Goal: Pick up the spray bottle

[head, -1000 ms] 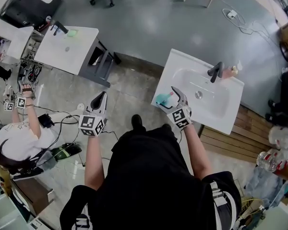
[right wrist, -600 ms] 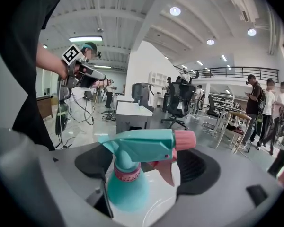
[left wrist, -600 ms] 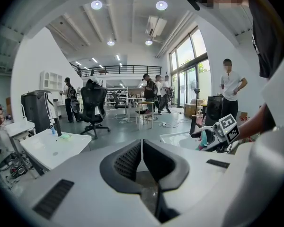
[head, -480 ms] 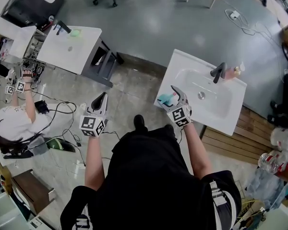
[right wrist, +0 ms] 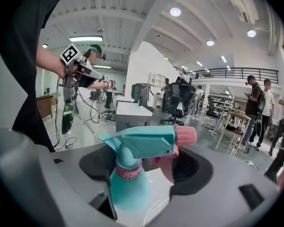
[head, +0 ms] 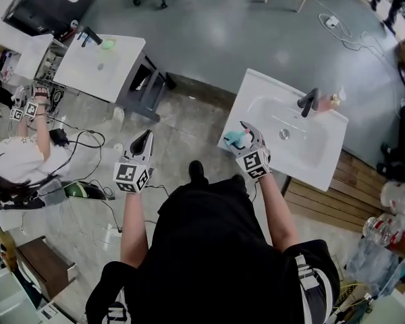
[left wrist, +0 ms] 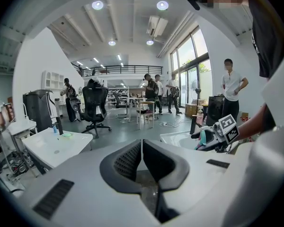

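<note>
A teal spray bottle [head: 231, 140] with a pink collar and nozzle stands upright on the near left corner of the white washbasin [head: 304, 166]. My right gripper [head: 237, 135] reaches around it. In the right gripper view the spray bottle [right wrist: 128, 183] fills the space between the dark jaws of the right gripper [right wrist: 146, 163]; the jaws are closing, and the right pad still stands off the bottle. My left gripper [head: 144, 138] hangs over the floor left of the basin, its jaws shut with nothing between them, as the left gripper [left wrist: 141, 144] shows in its own view.
A black faucet [head: 305, 102] and a small soap bottle [head: 334, 100] stand at the basin's far edge. A second white washbasin [head: 98, 69] is at the upper left. A seated person [head: 17, 171] and cables [head: 88, 144] lie on the floor at the left.
The right gripper's jaws have narrowed around the spray bottle. Both hands stay where they were. The seated person at the left has shifted.
</note>
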A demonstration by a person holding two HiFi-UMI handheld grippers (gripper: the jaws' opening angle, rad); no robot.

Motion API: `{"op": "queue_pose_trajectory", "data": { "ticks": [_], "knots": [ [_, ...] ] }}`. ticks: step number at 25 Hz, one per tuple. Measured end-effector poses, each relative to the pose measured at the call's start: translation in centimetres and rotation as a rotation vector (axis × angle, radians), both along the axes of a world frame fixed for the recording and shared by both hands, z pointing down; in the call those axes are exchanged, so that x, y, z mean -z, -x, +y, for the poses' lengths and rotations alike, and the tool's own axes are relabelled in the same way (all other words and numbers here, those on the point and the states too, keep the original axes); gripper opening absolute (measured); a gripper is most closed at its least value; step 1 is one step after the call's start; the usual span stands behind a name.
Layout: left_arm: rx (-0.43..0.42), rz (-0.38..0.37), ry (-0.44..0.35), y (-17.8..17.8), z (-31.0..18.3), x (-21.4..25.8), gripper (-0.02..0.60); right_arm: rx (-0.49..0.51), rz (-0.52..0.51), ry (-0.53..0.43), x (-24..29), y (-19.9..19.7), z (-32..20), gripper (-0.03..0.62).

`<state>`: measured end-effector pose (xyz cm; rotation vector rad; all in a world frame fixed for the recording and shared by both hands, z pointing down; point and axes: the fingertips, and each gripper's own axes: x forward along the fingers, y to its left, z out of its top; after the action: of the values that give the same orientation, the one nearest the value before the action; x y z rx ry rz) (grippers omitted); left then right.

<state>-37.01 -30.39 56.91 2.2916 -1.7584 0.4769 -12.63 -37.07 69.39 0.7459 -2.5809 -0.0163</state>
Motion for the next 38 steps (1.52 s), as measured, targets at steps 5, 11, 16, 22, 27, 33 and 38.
{"op": "queue_pose_trajectory", "data": {
  "ticks": [5, 11, 16, 22, 27, 33, 38],
  "knots": [
    [0.003, 0.002, -0.002, -0.3, 0.4, 0.2, 0.032, 0.004, 0.000, 0.005, -0.1, -0.1, 0.1, 0.353],
    [0.012, 0.008, -0.006, -0.2, 0.7, 0.2, 0.032, 0.015, -0.008, 0.009, 0.1, 0.2, 0.2, 0.353],
    [0.011, 0.021, -0.012, -0.2, 1.1, 0.4, 0.032, 0.009, -0.009, 0.012, 1.1, 0.3, 0.5, 0.353],
    [0.005, 0.044, -0.026, -0.8, 0.8, 0.7, 0.032, -0.030, -0.015, 0.027, 2.4, -0.8, -0.2, 0.353],
    [0.000, 0.066, -0.040, -1.5, 0.7, 0.8, 0.032, -0.058, 0.005, 0.026, 4.0, -2.3, -0.6, 0.351],
    [-0.020, 0.079, -0.034, -2.3, 0.8, 0.6, 0.032, -0.099, 0.020, 0.029, 4.8, -4.3, -0.8, 0.351],
    [-0.028, 0.081, -0.044, -2.6, 0.6, 1.1, 0.032, -0.127, 0.029, 0.027, 5.4, -5.8, -0.6, 0.350]
  ]
}}
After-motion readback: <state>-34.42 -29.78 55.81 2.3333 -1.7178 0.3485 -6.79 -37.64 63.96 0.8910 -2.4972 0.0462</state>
